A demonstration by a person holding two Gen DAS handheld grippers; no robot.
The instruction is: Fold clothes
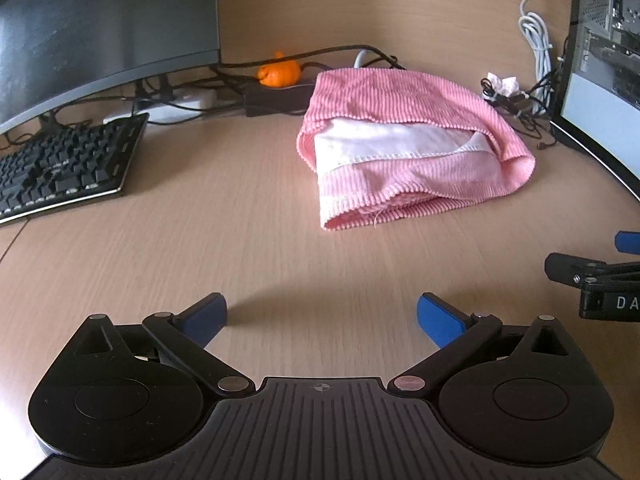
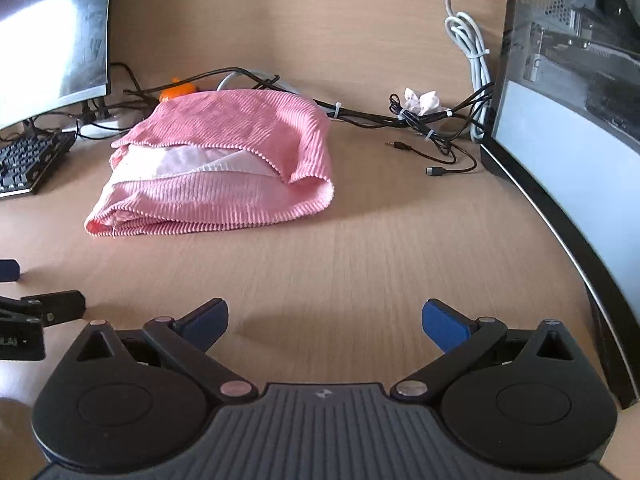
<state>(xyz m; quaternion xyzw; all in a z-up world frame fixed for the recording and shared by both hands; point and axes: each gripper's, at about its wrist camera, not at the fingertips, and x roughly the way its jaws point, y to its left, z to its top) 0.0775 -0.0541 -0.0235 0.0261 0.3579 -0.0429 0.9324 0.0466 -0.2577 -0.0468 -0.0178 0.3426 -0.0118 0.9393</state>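
Observation:
A pink ribbed garment lies folded in a thick bundle on the wooden desk, a white lining showing in its fold. My left gripper stands open near the front of the desk, well short of the cloth, nothing between its blue fingers. In the right wrist view the same garment sits ahead and to the left. My right gripper is open too, empty, and apart from the cloth. Each gripper shows at the edge of the other's view: the right one, the left one.
A black keyboard and a curved monitor stand at the left. An orange object and tangled black cables lie behind the garment. A white cable hangs at the back right. A computer case lines the right side.

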